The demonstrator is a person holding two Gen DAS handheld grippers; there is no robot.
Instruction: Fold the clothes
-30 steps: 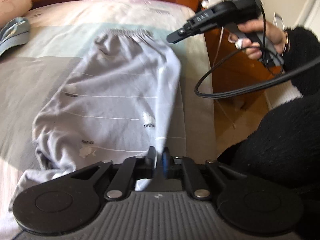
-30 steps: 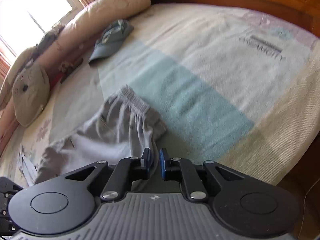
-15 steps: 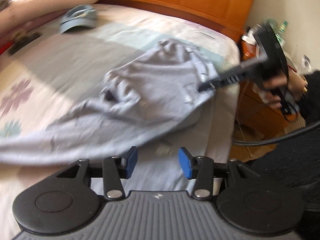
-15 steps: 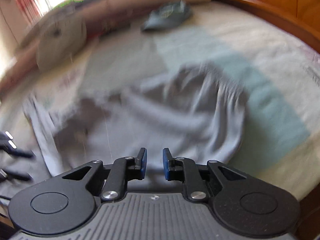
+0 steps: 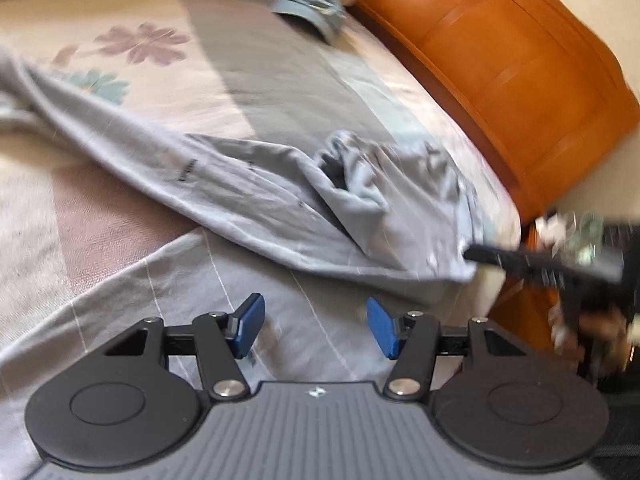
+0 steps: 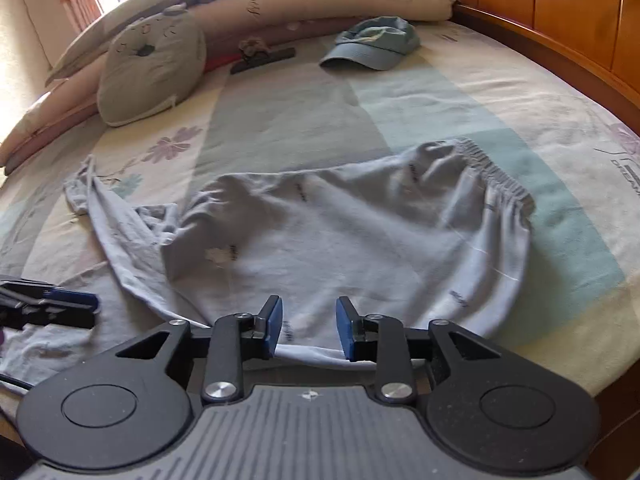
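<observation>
Grey trousers [image 6: 340, 240] — spread on bed [image 6: 500, 92], hem at near edge; left gripper [image 5: 316, 326], right gripper [image 6: 308, 328] — jaws apart, empty; cap [image 6: 374, 46] beyond.

Right gripper [image 6: 307, 328] jaws parted, blue pads either side of the near hem of the grey trousers [image 6: 340, 240], not clamped on it. Trousers lie spread on the bed [image 6: 460, 92], elastic waistband to the right, legs trailing left. Left gripper [image 6: 60, 306] at left edge, over the cloth; cap [image 6: 374, 46] and cushion [image 6: 152, 68] lie at the far side.
</observation>
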